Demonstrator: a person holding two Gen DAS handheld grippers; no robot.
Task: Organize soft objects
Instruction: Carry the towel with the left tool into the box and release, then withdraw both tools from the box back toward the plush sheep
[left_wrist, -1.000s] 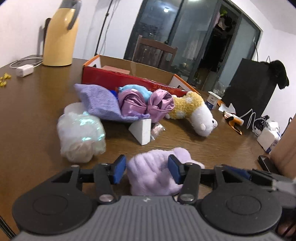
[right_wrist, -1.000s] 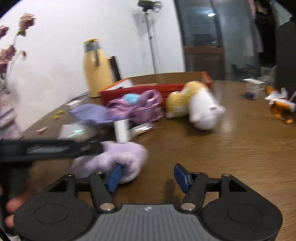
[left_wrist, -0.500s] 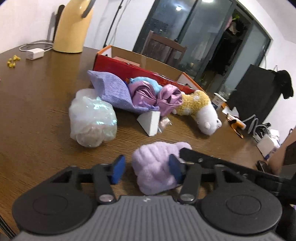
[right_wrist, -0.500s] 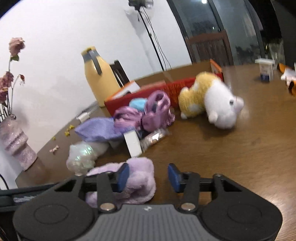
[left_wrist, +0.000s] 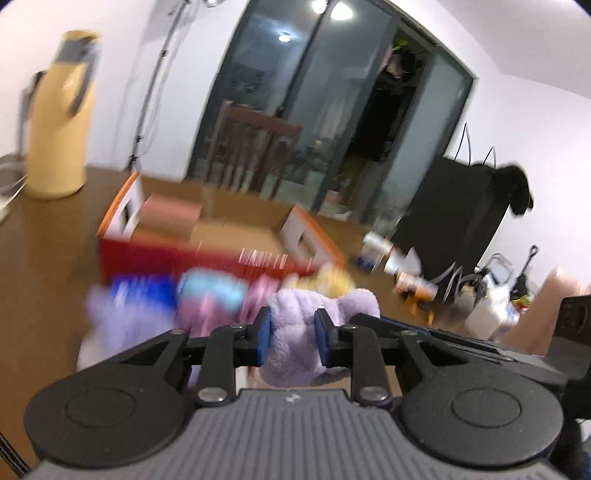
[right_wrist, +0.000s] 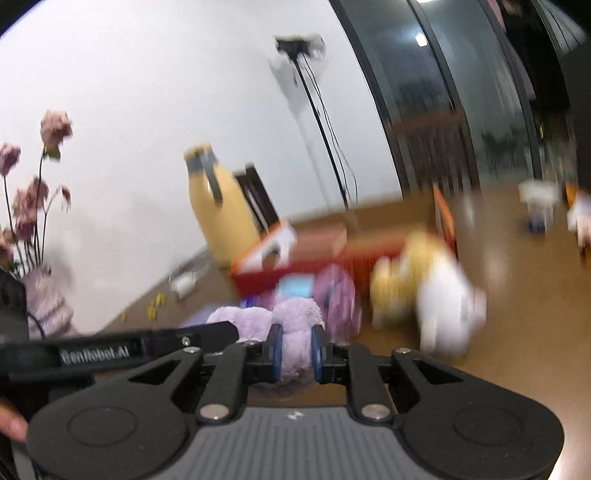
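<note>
towel: fluffy lilac cloth | table: glossy wood

Motion blur smears the pile of soft things on the desk in my left wrist view, so I cannot separate its pieces or read the print on the red box. In my right wrist view the yellow and white plush is blurred past its outline, and the small yellow bits on the desk are too small to identify. The lower part of the fluffy purple piece is hidden behind my left hand-held gripper, and the vase is cut off by the frame's left edge.
</note>
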